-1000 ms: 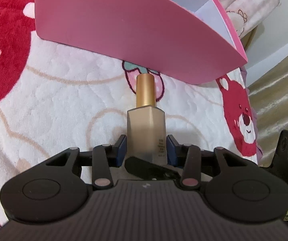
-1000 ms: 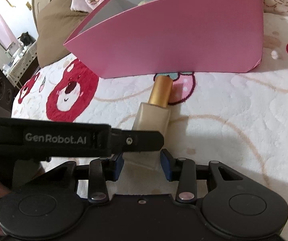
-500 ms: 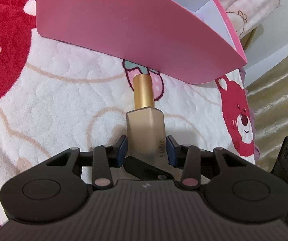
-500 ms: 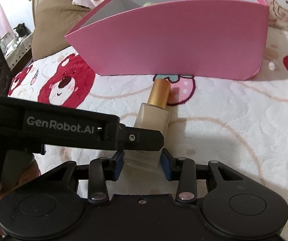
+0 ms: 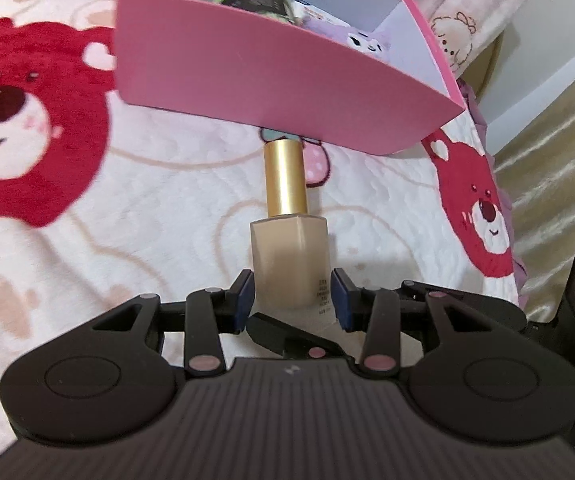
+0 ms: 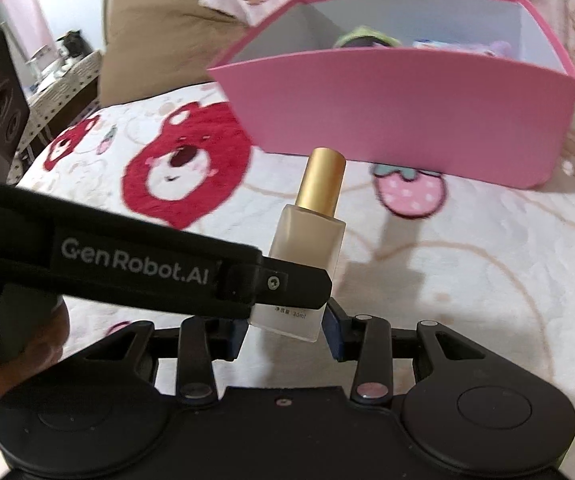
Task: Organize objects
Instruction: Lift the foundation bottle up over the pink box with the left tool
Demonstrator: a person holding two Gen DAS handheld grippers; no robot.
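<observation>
A frosted foundation bottle [image 5: 290, 264] with a gold cap [image 5: 286, 178] is clamped low on its body by the left tongs [image 5: 292, 294], the cap aimed at twelve o'clock toward the pink box [image 5: 271, 92]. In the right wrist view the bottle [image 6: 307, 256] is flanked by the right tongs [image 6: 287, 330], whose pads stand apart around its base; contact cannot be told. The bottle is seen above a bear-print blanket [image 6: 467, 264] on the bed.
</observation>
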